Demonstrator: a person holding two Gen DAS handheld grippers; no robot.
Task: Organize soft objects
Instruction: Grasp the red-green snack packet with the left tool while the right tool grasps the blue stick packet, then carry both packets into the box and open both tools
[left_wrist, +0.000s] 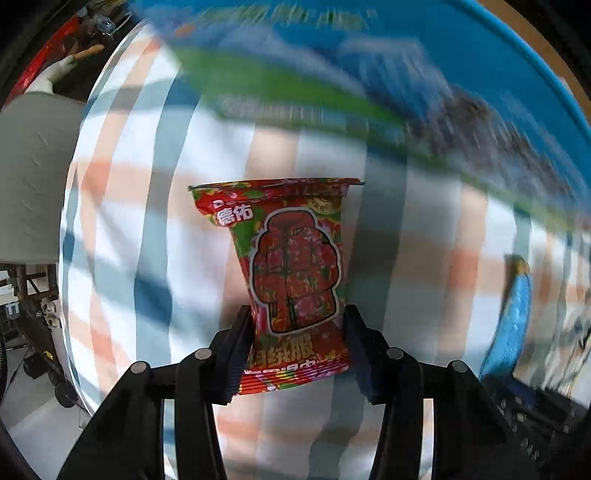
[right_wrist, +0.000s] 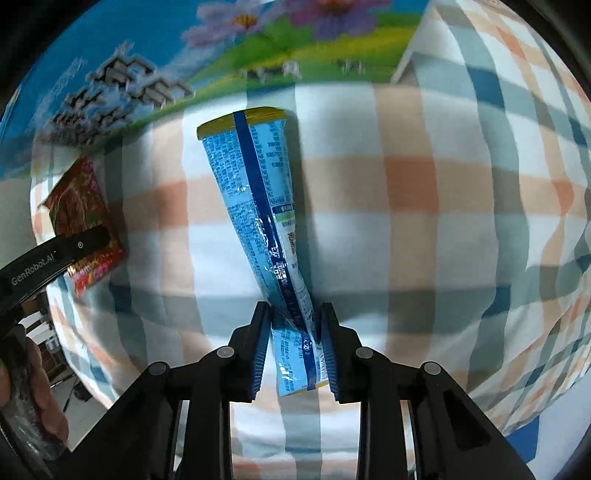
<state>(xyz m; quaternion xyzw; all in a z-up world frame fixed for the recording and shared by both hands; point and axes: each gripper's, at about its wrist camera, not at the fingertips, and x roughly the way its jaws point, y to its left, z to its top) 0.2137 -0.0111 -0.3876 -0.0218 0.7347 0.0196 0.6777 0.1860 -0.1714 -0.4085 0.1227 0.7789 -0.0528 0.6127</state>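
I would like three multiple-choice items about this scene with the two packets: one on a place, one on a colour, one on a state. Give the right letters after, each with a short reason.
1. Where does the red packet sit in the right wrist view?
A. at the left edge
B. at the right edge
C. in the middle

2. What colour is the end seal of the blue packet farthest from the gripper?
A. green
B. yellow
C. black

3. What is the state of the left gripper?
A. open and free of any thing
B. shut on the red packet
C. shut on the blue packet

Answers:
1. A, it shows at the left, behind the other gripper's finger.
2. B, a yellow band closes its far end.
3. B, both fingers press the red packet's lower sides, while the right gripper pinches the blue one above the checked cloth.
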